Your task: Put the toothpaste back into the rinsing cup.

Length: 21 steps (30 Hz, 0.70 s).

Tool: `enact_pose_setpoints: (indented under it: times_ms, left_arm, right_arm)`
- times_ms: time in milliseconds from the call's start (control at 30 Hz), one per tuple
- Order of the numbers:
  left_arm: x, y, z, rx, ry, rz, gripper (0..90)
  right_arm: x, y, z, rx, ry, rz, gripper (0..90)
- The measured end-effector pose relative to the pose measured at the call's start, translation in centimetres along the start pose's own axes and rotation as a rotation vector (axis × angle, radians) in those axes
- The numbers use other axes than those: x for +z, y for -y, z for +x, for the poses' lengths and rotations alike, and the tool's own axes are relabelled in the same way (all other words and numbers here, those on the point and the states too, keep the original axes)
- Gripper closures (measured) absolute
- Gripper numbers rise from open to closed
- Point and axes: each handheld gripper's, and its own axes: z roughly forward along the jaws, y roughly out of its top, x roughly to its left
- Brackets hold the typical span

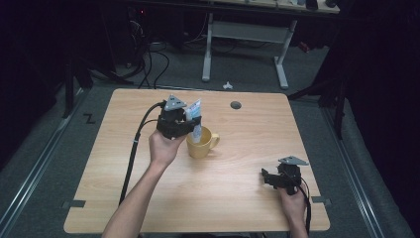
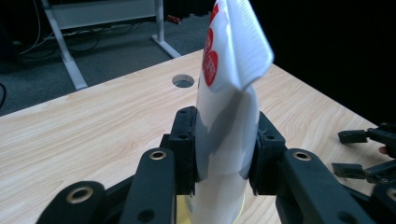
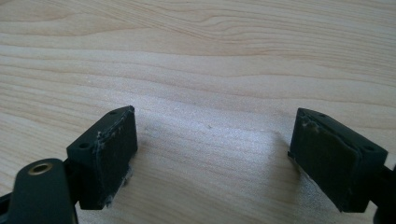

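Left gripper clamps upright tube.

Tube stands in mug mid-table, right gripper near front-right corner.

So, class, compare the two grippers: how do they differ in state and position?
The left gripper is shut on the white tube, while the right gripper is open, with nothing between its jaws. The left gripper is raised over the yellow mug near mid-table; the right gripper sits low by the table's near right corner. Both are black, hand-held and two-jawed.
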Motion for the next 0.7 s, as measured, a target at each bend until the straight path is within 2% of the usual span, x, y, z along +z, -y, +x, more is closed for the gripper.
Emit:
enact_pose_setpoints:
  times_ms: [300, 700]
  left_arm:
    - [2.0, 0.4, -0.2, 0.013, -0.011, 0.039, 67.7]
    - [3.7, 1.6, 0.0, 0.013, -0.034, 0.058, 67.7]
  right_arm:
    - [0.0, 0.0, 0.0, 0.001, 0.0, 0.0, 14.8]
    - [0.0, 0.0, 0.0, 0.002, 0.0, 0.001, 14.8]
